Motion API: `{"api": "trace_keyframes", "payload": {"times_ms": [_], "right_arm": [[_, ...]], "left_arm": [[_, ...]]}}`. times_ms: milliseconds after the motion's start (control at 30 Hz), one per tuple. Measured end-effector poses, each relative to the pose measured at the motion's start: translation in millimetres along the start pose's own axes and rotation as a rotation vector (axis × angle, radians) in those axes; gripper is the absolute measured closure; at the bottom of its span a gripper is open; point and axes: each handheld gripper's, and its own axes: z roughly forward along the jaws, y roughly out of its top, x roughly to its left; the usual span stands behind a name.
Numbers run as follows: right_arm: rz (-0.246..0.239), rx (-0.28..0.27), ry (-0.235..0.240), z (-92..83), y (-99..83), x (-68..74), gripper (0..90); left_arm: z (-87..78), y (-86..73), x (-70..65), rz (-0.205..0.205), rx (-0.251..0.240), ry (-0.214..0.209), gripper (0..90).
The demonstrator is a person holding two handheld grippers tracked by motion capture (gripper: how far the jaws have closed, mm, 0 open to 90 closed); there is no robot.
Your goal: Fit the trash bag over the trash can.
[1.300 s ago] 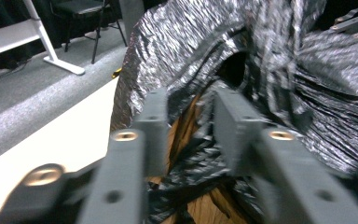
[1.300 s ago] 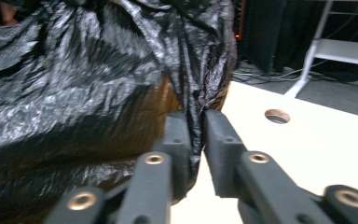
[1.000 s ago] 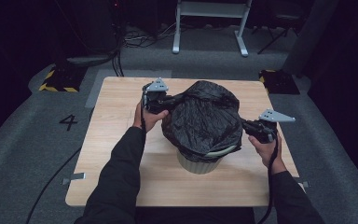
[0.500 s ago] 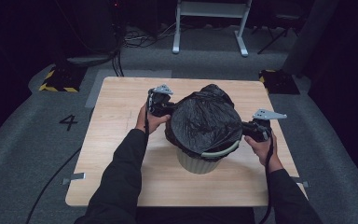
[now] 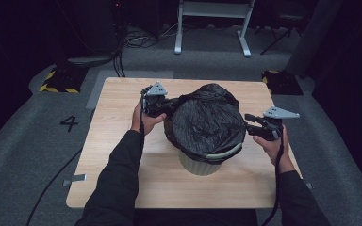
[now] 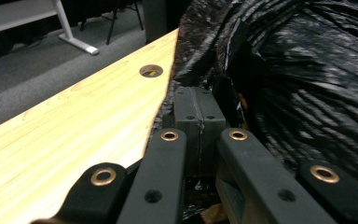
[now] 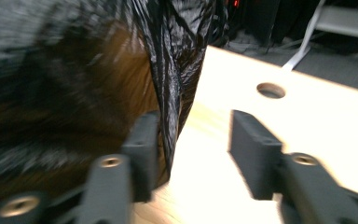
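A black plastic bag point(image 5: 209, 120) is draped over a pale round bin point(image 5: 200, 165) in the middle of the wooden table point(image 5: 122, 117). My left gripper point(image 5: 167, 106) is at the bag's left side, its pads point(image 6: 189, 112) pressed together with bag film point(image 6: 307, 70) pinched at them. My right gripper point(image 5: 249, 123) sits just off the bag's right side. Its jaws have just been opening and now stand apart point(image 7: 196, 135). A hanging fold of the bag point(image 7: 168, 56) lies loose against one jaw, not pressed.
Two round holes point(image 6: 151, 71) point(image 7: 270, 90) are cut into the tabletop near its far edge. Grey carpet with a painted 4 point(image 5: 69, 123) surrounds the table. White frame legs point(image 5: 212, 28) and cables lie beyond it.
The right gripper's jaws have parted and let the bag's right edge go. The bag, stretched wide before, has drawn in closer around the bin. The left gripper keeps its hold.
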Motion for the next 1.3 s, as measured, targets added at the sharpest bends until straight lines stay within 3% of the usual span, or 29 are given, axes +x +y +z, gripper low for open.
{"api": "trace_keyframes", "payload": {"times_ms": [33, 100, 233, 267, 300, 333, 367, 400, 433, 500, 567, 700, 733, 867, 967, 1000, 1033, 1067, 1100, 1200, 1300], "right_arm": [[0.000, 0.000, 0.000, 0.0, 0.0, 0.0, 48.8], [-0.034, -0.041, 0.006, -20.7, -1.3, 1.1, 40.0], [-0.059, -0.102, 0.027, -45.0, -5.0, 5.4, 31.2], [-0.097, -0.139, 0.068, -56.6, -8.7, 12.1, 27.7], [-0.097, -0.139, 0.068, -56.6, -8.7, 12.1, 27.7], [-0.163, -0.167, 0.118, -68.5, -14.6, 26.0, 24.8], [-0.163, -0.167, 0.118, -68.5, -14.6, 26.0, 24.8], [-0.207, -0.182, 0.162, -77.5, -20.5, 39.8, 22.9], [-0.207, -0.182, 0.162, -77.5, -20.5, 39.8, 22.9], [-0.227, -0.198, 0.215, -81.4, -26.2, 53.4, 22.4], [-0.278, -0.191, 0.222, -80.4, -30.0, 72.4, 20.7], [-0.301, -0.208, 0.198, -77.4, -34.1, 82.7, 23.1], [-0.308, -0.219, 0.175, -74.8, -37.4, 85.9, 25.8], [-0.354, -0.206, 0.169, -67.2, -41.9, 92.7, 32.6], [-0.360, -0.198, 0.158, -55.8, -45.4, 92.3, 50.2], [-0.371, -0.196, 0.144, -54.2, -46.4, 92.0, 60.6], [-0.371, -0.196, 0.144, -54.2, -46.4, 92.0, 60.6], [-0.395, -0.180, 0.136, -51.8, -48.3, 90.3, 73.4], [-0.395, -0.180, 0.136, -51.8, -48.3, 90.3, 73.4], [-0.406, -0.140, 0.131, -47.7, -52.5, 86.1, 89.2], [-0.424, -0.106, 0.131, -46.2, -55.6, 83.5, 90.0]], "left_arm": [[0.0, 0.0, 0.0, 0.000, 0.000, 0.000, 90.0], [0.2, -0.1, -2.3, 0.003, 0.000, 0.000, 90.0], [-1.9, -1.8, -4.5, 0.000, -0.005, -0.007, 90.0], [-2.4, -2.5, -4.7, 0.002, -0.009, -0.006, 90.0], [-3.0, -3.5, -5.2, -0.002, -0.011, -0.007, 90.0], [-3.9, -6.1, -5.1, -0.003, -0.008, -0.013, 90.0], [-3.9, -6.1, -5.1, -0.003, -0.008, -0.013, 90.0], [-3.9, -7.0, -5.4, -0.004, -0.004, -0.010, 90.0], [-3.5, -7.8, -5.9, -0.006, -0.003, -0.012, 90.0], [-3.4, -8.8, -6.2, -0.006, 0.001, -0.012, 90.0], [-4.8, -9.1, -7.1, -0.003, 0.002, -0.015, 90.0], [-8.2, -10.6, -8.3, -0.006, -0.008, -0.013, 90.0], [-10.6, -12.3, -8.8, -0.013, -0.016, -0.020, 90.0], [-13.8, -14.0, -9.4, -0.015, -0.017, -0.031, 90.0], [-14.7, -14.4, -11.1, -0.004, -0.015, -0.038, 90.0], [-15.0, -14.8, -11.6, 0.001, -0.012, -0.041, 90.0], [-14.8, -15.5, -12.0, -0.002, -0.012, -0.043, 90.0], [-15.1, -16.9, -11.8, -0.002, -0.014, -0.046, 90.0], [-15.1, -16.9, -11.8, -0.002, -0.014, -0.046, 90.0], [-16.2, -19.9, -11.8, -0.004, -0.019, -0.044, 90.0], [-17.7, -21.5, -11.3, -0.006, -0.021, -0.046, 90.0]]}}
